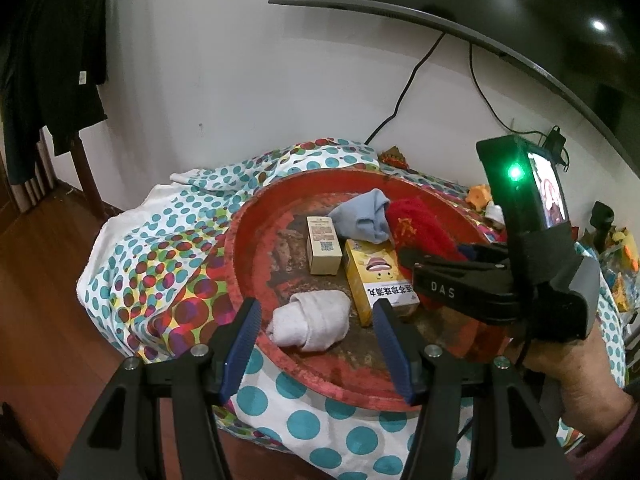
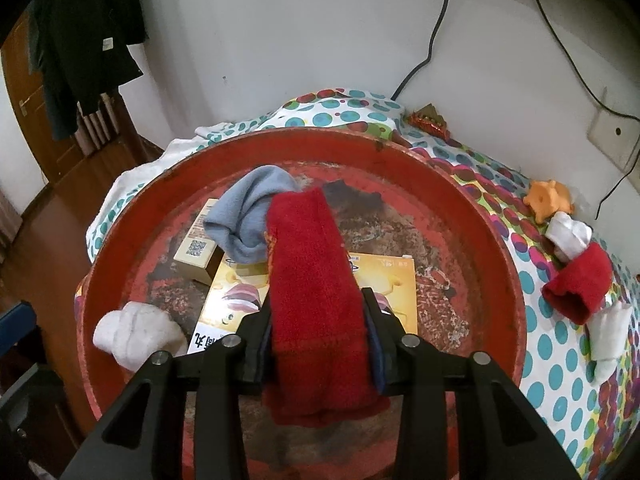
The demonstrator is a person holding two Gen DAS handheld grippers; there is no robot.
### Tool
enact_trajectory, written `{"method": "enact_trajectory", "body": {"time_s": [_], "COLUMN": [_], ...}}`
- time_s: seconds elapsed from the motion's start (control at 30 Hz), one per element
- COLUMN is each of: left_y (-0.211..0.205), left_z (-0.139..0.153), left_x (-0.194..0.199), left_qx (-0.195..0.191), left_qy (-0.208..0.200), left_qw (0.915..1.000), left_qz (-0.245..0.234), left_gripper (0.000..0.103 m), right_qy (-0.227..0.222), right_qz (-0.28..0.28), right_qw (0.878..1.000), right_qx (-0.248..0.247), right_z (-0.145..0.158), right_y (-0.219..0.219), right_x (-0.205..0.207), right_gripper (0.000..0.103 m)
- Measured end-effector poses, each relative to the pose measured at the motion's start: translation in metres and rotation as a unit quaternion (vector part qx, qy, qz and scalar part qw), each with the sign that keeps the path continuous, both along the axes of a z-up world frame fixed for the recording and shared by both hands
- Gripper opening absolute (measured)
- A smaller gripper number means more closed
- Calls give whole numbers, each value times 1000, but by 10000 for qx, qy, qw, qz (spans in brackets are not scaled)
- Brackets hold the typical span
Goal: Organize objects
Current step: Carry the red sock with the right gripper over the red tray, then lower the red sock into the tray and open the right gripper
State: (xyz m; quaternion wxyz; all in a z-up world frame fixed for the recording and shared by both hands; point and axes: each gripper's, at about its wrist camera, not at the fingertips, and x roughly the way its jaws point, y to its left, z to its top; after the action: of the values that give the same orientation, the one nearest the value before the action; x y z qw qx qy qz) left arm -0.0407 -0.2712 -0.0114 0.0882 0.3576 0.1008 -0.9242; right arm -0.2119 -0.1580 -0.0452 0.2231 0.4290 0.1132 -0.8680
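A round red tray (image 1: pixel 248 216) (image 2: pixel 496 240) sits on a dotted cloth. In it lie a rolled white sock (image 1: pixel 310 324) (image 2: pixel 134 330), a beige box (image 1: pixel 323 245) (image 2: pixel 196 246), a yellow box (image 1: pixel 374 276) (image 2: pixel 236 300) and a grey-blue sock (image 1: pixel 364 220) (image 2: pixel 248 216). My right gripper (image 2: pixel 318 300) is shut on a red sock (image 2: pixel 312 288) (image 1: pixel 420 224) and holds it over the tray's middle. My left gripper (image 1: pixel 316 320) is open and empty over the tray's near edge, with the white sock between its fingers in the view.
On the cloth right of the tray lie another red sock (image 2: pixel 578 284), white socks (image 2: pixel 568 234) and an orange toy (image 2: pixel 548 198). Dark clothes (image 2: pixel 88 40) hang on a chair at the left. Cables (image 2: pixel 436 28) run down the wall behind.
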Motion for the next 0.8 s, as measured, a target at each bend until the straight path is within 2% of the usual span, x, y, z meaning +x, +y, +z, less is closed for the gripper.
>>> {"method": "enact_trajectory", "body": {"time_s": [0.07, 0.1, 0.47, 0.8], "left_y": [1, 3, 9, 29], "left_z": [-1, -1, -3, -6], "left_x": [0, 0, -2, -4], "left_qx": [4, 14, -45, -340], "left_qy": [-12, -25, -60, -109], "left_qw": [10000, 10000, 9999, 9989], "left_qz": [-22, -36, -140, -302], "left_gripper": [59, 59, 59, 59], "right_qy": [110, 167, 252, 381], "right_qz": [-74, -88, -206, -903], "right_qw": [9999, 9998, 9991, 9937], "right_qx": [17, 5, -283, -552], "right_z": [2, 4, 19, 29], "right_y": [2, 3, 40, 137], "right_x": [2, 4, 20, 21], "right_gripper": [67, 69, 69, 69]}}
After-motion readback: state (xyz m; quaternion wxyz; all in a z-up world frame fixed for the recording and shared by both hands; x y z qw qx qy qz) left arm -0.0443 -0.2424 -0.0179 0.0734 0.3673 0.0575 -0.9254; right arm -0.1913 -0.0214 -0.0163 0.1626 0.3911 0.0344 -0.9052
